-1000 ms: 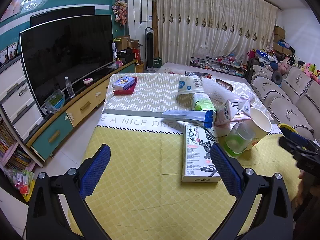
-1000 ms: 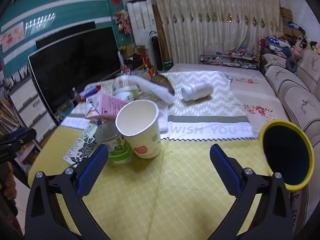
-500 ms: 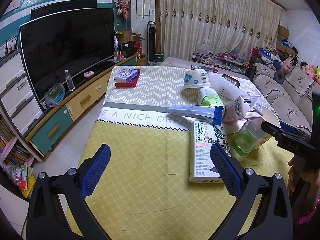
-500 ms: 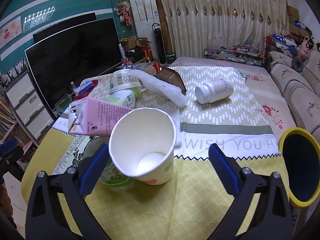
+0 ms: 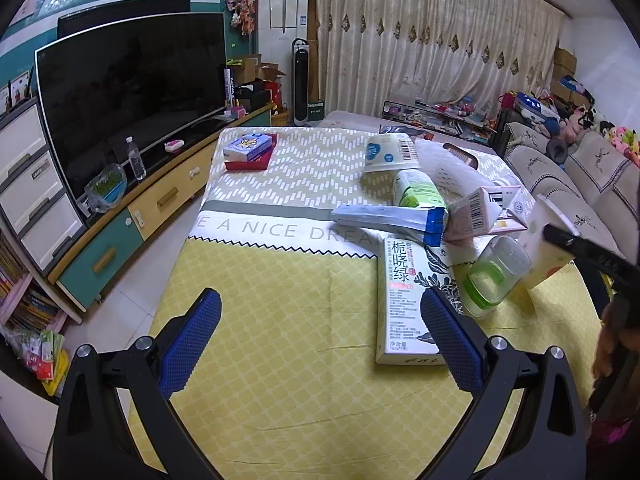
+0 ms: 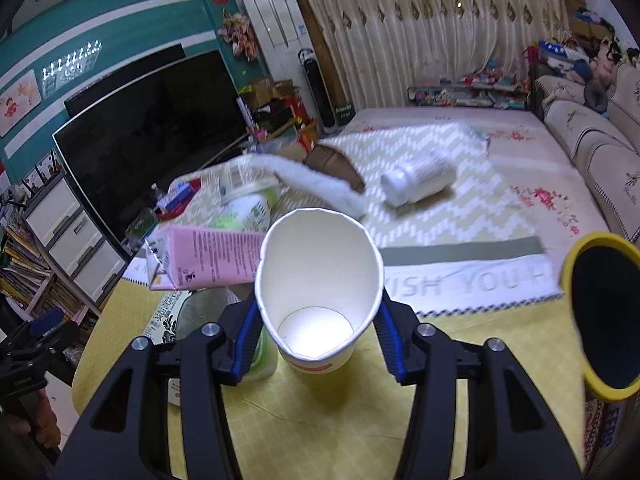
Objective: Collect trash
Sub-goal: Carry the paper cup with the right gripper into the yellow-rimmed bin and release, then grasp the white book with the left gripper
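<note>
**Right gripper closing on a paper cup among table trash**

In the left wrist view, we see a dark television [image 5: 132,92] filling the upper left of the frame. At the bottom, the left gripper [image 5: 320,332] hovers over the yellow tablecloth [image 5: 280,300] with its blue-padded jaws spread wide and nothing between them. Right of centre lies the trash: an upturned white tub [image 5: 390,152], a green-and-white carton [image 5: 418,192], a blue-and-white packet [image 5: 390,218], a flat white box with Chinese lettering [image 5: 404,300] and a clear cup with a green lid [image 5: 494,276], tipped on its side. At the right edge, a person's hand [image 5: 616,344] grips the handle of the other gripper.

In the right wrist view, a pink carton [image 6: 208,258] lies on its side at centre left. Just right of it, at centre frame, the paper cup [image 6: 318,280] tilts its mouth towards us, empty. The right gripper [image 6: 318,336] has the cup between its jaws, which are closing; the blue pads press both sides and the rim is squeezed into an oval. Beyond it, upper right of centre, a white bottle [image 6: 418,178] lies on its side. At the right edge stands a yellow-rimmed bin [image 6: 600,312] with a dark interior.
</note>
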The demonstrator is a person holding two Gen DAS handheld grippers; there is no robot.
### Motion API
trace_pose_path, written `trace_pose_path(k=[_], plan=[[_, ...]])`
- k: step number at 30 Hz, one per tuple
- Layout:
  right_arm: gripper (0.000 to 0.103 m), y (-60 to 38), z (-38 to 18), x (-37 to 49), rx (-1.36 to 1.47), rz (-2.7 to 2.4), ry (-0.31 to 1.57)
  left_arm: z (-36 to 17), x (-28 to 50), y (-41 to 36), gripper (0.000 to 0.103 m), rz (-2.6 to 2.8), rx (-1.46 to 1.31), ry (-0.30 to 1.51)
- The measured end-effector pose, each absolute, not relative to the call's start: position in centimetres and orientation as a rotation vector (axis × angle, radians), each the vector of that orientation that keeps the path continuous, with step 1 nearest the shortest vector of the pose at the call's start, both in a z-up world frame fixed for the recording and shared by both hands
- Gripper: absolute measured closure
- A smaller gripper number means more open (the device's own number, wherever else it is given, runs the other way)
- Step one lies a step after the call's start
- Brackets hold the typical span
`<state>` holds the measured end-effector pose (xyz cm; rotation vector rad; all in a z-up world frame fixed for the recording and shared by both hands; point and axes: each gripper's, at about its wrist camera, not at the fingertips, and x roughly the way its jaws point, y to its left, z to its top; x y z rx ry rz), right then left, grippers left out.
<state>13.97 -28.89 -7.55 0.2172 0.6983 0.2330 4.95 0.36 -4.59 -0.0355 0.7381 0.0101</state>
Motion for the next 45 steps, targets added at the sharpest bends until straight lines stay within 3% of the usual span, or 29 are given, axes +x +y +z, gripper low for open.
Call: trace_pose_path(k=[9, 20, 23, 45], plan=[[0.051, -39.0, -5.4, 11.0, 0.234, -0.078, 0.601, -4.7, 5.3, -1.0, 0.005, -0.021, -0.022, 0.745], [0.047, -50.2, -11.3, 12.0, 0.271, -0.396, 0.721, -4.6, 6.1, -4.0, 0.005, -0.073, 0.012, 0.757], [0.026, -51.2, -12.4, 12.2, 0.267, -0.450, 0.740, -4.5, 6.4, -4.8, 0.005, -0.087, 0.020, 0.759], [0.020, -48.7, -10.4, 11.4, 0.270, -0.379, 0.686, -12.4, 12.2, -8.3, 0.005, -0.113, 0.119, 0.921]])
